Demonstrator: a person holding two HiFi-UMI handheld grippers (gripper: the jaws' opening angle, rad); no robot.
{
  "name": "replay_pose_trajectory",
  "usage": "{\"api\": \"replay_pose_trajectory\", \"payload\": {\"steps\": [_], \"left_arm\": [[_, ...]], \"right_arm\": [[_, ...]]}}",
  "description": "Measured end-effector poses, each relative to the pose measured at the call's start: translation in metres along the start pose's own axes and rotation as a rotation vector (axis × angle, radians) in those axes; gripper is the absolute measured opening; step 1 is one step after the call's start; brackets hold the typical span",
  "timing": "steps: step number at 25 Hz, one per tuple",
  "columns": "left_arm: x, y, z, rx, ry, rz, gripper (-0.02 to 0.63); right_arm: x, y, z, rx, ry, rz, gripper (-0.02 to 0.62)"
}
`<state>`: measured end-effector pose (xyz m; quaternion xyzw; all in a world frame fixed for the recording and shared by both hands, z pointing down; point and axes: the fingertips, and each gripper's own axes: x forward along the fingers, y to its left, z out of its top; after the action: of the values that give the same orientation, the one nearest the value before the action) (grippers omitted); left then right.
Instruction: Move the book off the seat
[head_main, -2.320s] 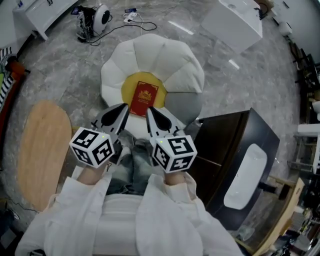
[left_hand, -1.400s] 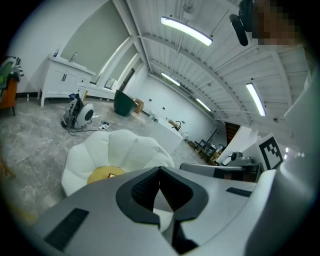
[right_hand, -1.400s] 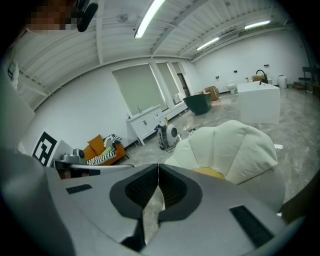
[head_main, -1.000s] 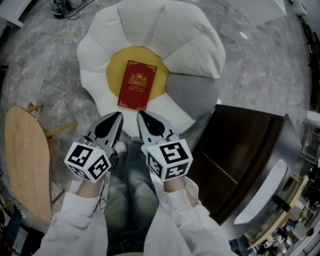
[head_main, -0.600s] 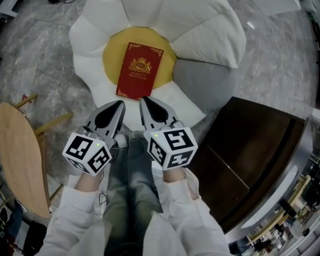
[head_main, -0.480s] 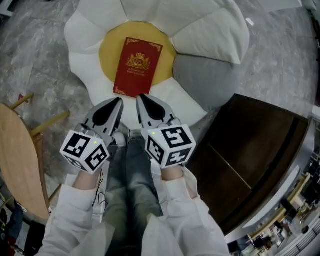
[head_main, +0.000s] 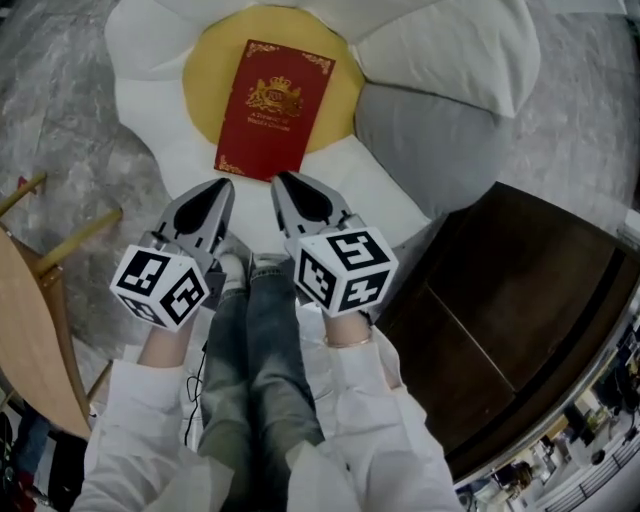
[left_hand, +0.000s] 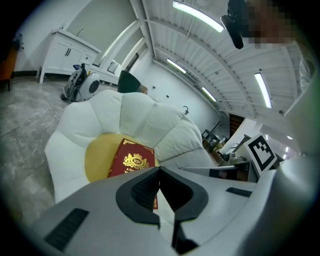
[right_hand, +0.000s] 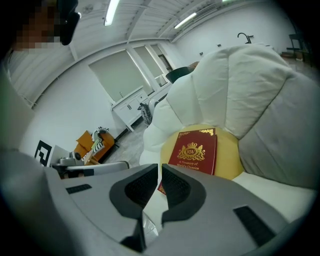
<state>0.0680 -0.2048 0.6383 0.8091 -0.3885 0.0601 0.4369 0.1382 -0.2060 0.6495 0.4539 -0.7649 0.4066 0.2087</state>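
Floor (head_main: 60, 150): grey marble pattern, seen across the top and left of the head view.

Seat (head_main: 160, 110): flower-shaped cushion with puffed white petals around a round yellow centre (head_main: 205, 80). One petal, at the right, is grey (head_main: 430, 140).

Dark brown cabinet (head_main: 500, 320): standing just beside the seat, on the grey petal's side.

Light wooden table top (head_main: 25, 350): partly cut off at the left edge, with thin wooden legs showing near the seat.

Person's legs (head_main: 250, 340): in blue jeans, seen from above between the two white sleeves (head_main: 370, 420).

Book (head_main: 275, 110): red cover with a gold crest and gold border, laid flat and face up on the seat's yellow centre. Its near edge runs over onto the white petal closest to the person.

Left gripper (head_main: 222, 190): held low in front of the seat, its tip pointed at the book's near edge. In the left gripper view the jaws are seen closed tip to tip – nothing is held between them.

Right gripper (head_main: 280, 180): held just beside the left one and aimed at the same edge. Its jaws are closed to a hairline slit and are empty. In both gripper views the book lies beyond the tips, untouched.
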Motion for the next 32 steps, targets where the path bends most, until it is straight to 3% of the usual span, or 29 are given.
{"api": "replay_pose_trajectory", "payload": {"steps": [7, 20, 28, 32], "left_arm": [[0.027, 0.017, -0.025, -0.033, 0.031, 0.010, 0.006], [0.069, 0.035, -0.063, -0.109, 0.104, 0.003, 0.006], [0.083, 0.040, -0.064, -0.096, 0.116, -0.003, 0.006], [0.086, 0.043, -0.068, -0.099, 0.124, -0.001, 0.006]], "right_arm": [[0.030, -0.024, -0.019, 0.041, 0.027, 0.029, 0.014], [0.064, -0.074, -0.041, 0.145, 0.057, -0.012, 0.018], [0.071, -0.106, -0.050, 0.170, 0.098, -0.035, 0.160], [0.076, -0.116, -0.053, 0.206, 0.098, -0.013, 0.261]]}}
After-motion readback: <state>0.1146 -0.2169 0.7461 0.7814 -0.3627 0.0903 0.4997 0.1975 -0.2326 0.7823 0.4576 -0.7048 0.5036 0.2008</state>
